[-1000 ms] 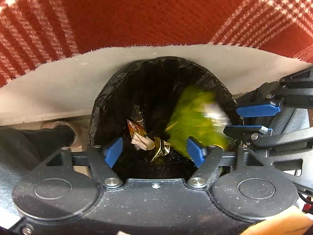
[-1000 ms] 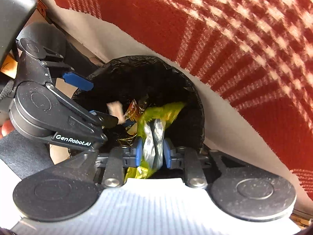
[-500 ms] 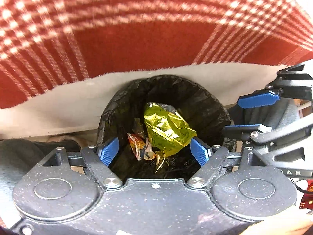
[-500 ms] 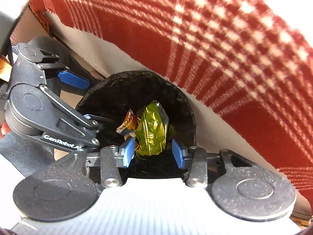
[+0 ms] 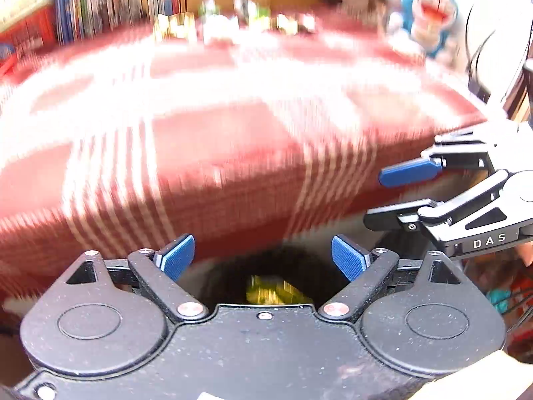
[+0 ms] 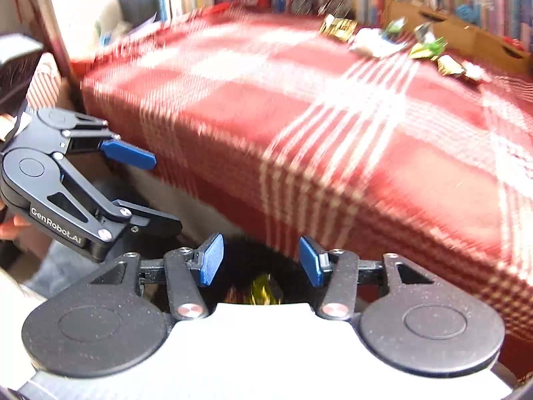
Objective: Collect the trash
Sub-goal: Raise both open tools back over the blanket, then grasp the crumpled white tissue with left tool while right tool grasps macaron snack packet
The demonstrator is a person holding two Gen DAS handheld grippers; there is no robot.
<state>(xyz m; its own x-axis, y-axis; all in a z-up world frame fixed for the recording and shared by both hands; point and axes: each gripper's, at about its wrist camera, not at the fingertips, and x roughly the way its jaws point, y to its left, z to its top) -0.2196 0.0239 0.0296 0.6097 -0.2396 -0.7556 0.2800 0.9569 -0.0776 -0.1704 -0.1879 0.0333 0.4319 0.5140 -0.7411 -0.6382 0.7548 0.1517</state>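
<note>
My left gripper [image 5: 263, 256] is spreading its blue pads with nothing between them; my right gripper [image 6: 259, 261] is widening too, also empty — both sit above the black-lined bin [image 5: 233, 273], where a yellow-green wrapper [image 5: 273, 295] lies inside. Beyond the bin, more wrappers [image 6: 393, 41] rest on the red plaid cloth [image 6: 333, 116] at its far edge. I read "GenRobot.AI" on the left gripper and "DAS" on the right.
</note>
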